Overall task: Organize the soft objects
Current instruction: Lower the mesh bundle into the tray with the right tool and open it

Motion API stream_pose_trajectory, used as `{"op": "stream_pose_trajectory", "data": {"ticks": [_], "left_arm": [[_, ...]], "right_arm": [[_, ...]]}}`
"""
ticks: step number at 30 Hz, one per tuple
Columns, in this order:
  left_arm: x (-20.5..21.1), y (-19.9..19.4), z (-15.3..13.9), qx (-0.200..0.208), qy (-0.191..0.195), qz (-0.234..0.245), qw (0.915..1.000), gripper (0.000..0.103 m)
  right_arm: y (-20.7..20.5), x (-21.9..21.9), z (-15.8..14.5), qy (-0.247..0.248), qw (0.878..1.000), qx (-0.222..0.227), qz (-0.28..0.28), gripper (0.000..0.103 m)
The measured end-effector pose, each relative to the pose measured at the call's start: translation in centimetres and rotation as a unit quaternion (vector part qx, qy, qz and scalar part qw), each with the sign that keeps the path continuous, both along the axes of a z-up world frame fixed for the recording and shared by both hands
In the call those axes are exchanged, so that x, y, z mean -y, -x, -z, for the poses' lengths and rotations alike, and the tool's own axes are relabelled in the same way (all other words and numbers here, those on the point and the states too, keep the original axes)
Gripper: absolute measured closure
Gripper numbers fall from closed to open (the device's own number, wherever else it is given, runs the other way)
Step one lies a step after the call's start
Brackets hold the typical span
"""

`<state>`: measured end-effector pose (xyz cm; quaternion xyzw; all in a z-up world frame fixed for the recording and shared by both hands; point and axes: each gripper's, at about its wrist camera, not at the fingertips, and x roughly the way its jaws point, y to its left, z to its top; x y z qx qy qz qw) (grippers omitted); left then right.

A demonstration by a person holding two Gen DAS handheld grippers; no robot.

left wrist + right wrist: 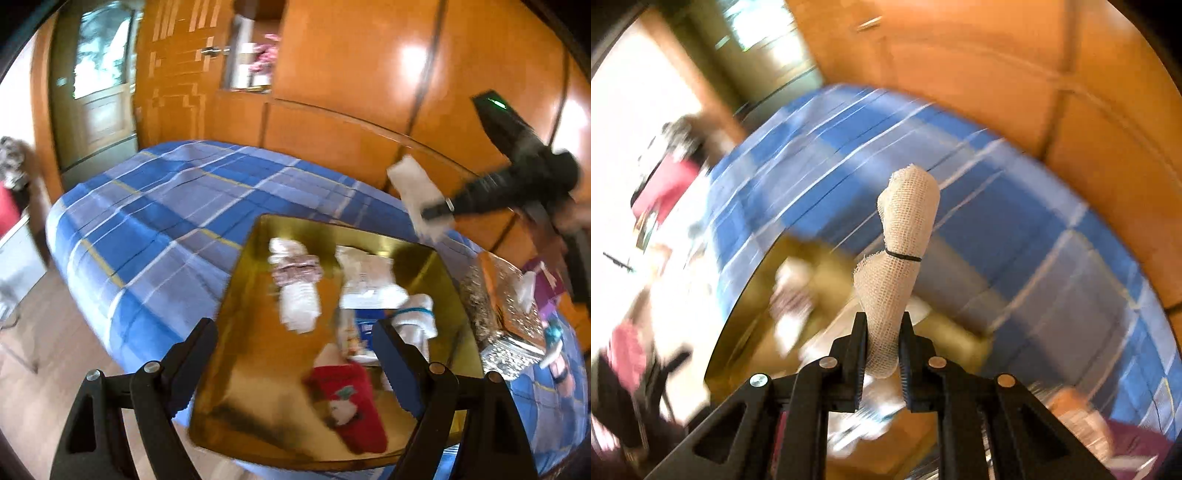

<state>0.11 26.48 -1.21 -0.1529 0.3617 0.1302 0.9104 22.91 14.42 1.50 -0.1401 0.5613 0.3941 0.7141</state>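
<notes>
A shiny gold tray (236, 295) lies on the bed and holds several rolled soft items: a white roll with a patterned band (295, 280), white folded cloth (369, 277), a white-and-teal roll (413, 317) and a red sock (351, 402). My left gripper (295, 369) is open and empty, just above the tray's near end. My right gripper (882, 343) is shut on a white mesh roll (905, 236) tied with a black band, held above the tray (746, 295). In the left wrist view the right gripper (436, 212) holds that roll (413, 184) in the air beyond the tray.
The bed has a blue plaid cover (155, 206). A glittery gold box (506, 302) and small items lie to the right of the tray. Orange wooden wardrobes (351, 66) stand behind the bed. Wooden floor (48, 332) lies to the left.
</notes>
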Motion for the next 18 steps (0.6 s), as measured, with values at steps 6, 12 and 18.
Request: {"op": "stream_pose_trajectory", "data": {"ticks": [6, 12, 18], "left_arm": [[-1.0, 1.7, -0.4, -0.002, -0.008, -0.037, 0.9993, 0.016], [-0.4, 2.7, -1.0, 0.005, -0.028, -0.033, 0.999, 0.014], [1.7, 2.6, -1.6, 0.017, -0.043, -0.002, 0.9989, 0.014]], "right_arm": [[4.5, -3.3, 3.8, -0.027, 0.998, -0.051, -0.012, 0.082], [5.6, -2.4, 4.5, -0.063, 0.996, -0.055, 0.036, 0.064], [7.8, 2.6, 1.5, -0.097, 0.993, 0.015, 0.067, 0.062]]}}
